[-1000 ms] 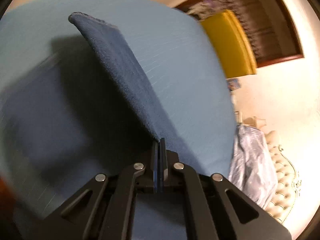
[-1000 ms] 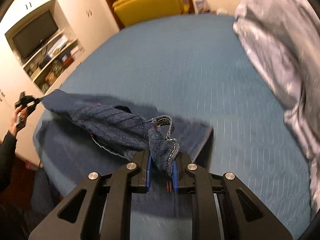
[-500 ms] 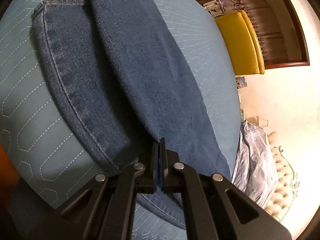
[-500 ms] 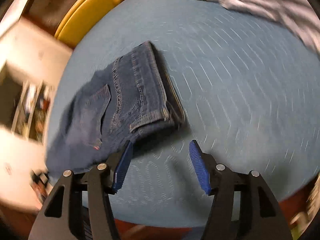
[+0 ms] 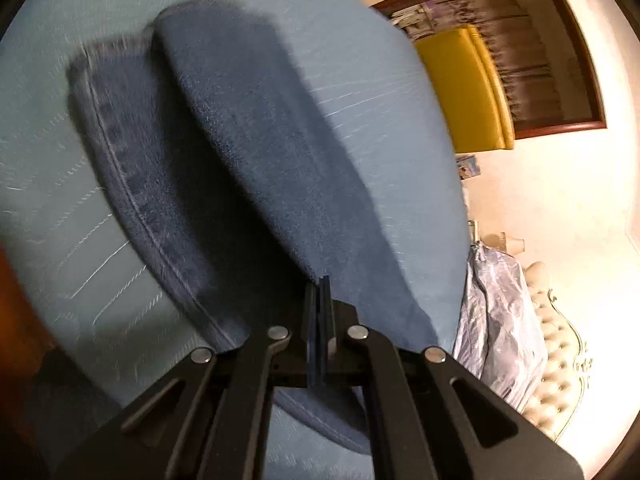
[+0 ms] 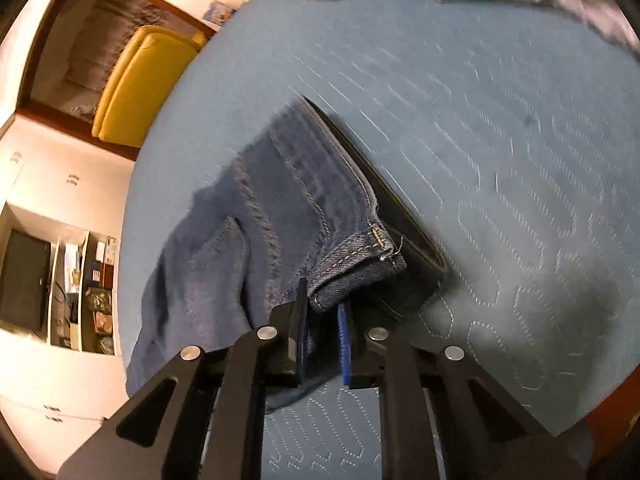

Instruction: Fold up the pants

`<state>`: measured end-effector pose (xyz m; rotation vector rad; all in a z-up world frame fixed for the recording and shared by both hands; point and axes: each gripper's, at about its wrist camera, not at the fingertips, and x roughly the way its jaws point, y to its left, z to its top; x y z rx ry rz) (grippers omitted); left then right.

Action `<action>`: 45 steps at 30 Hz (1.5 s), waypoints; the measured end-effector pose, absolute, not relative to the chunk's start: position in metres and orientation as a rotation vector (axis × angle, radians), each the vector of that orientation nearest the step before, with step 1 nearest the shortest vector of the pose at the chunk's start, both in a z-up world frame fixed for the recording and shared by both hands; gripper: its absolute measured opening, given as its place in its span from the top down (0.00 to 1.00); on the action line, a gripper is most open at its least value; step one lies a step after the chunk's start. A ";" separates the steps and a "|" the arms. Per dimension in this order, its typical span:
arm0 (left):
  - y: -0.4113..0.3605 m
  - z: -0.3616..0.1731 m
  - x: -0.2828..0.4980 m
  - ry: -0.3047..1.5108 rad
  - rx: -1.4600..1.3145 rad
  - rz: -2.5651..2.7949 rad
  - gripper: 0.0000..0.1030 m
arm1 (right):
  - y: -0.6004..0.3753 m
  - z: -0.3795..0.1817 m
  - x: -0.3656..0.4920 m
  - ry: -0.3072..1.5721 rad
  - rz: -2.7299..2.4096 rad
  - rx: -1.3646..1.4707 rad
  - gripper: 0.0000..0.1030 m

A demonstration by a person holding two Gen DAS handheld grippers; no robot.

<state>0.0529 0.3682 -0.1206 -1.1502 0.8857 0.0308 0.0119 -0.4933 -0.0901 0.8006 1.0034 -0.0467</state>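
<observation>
Dark blue denim pants (image 5: 240, 140) lie on the light blue quilted bed (image 5: 360, 80). One leg lies flat. The other leg rises from the bed to my left gripper (image 5: 320, 284), which is shut on its edge. In the right wrist view the waist end of the pants (image 6: 280, 208) shows, with a back pocket and the waistband. A folded corner of that waistband sits between the blue pads of my right gripper (image 6: 324, 304), and the jaws are shut on it just above the bed (image 6: 500, 160).
A yellow armchair (image 5: 464, 88) stands past the far side of the bed. A crumpled grey blanket (image 5: 496, 320) and a tufted headboard (image 5: 556, 340) lie at one end. White shelving with a dark screen (image 6: 24, 280) is at the left of the right wrist view.
The right gripper let go of the bunched waist, rolled and opened wide, then shut on the waistband corner. The left gripper stayed shut on the leg and moved lower over the laid-out pants.
</observation>
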 end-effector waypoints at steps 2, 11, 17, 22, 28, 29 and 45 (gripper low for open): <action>0.367 -0.118 0.044 0.892 -1.136 0.038 0.99 | -0.496 -0.082 0.005 0.991 -0.041 0.789 0.88; 0.373 -0.155 0.020 0.932 -1.185 0.076 0.99 | -0.496 -0.118 0.003 1.110 -0.106 0.696 0.89; 0.378 -0.158 0.009 0.933 -1.214 0.084 0.99 | -0.498 -0.104 0.003 1.078 -0.096 0.665 0.89; 0.378 -0.172 0.014 0.971 -1.195 0.094 0.98 | -0.500 -0.114 0.009 1.106 -0.105 0.630 0.89; 0.407 -0.163 -0.005 0.852 -1.216 0.102 0.51 | -0.487 -0.135 0.024 1.127 -0.154 0.525 0.91; 0.420 -0.162 -0.010 0.827 -1.233 0.109 0.51 | -0.485 -0.135 0.025 1.126 -0.159 0.507 0.91; 0.564 -0.164 0.025 0.769 -1.262 0.198 0.61 | -0.458 -0.143 0.048 1.177 -0.257 0.410 0.91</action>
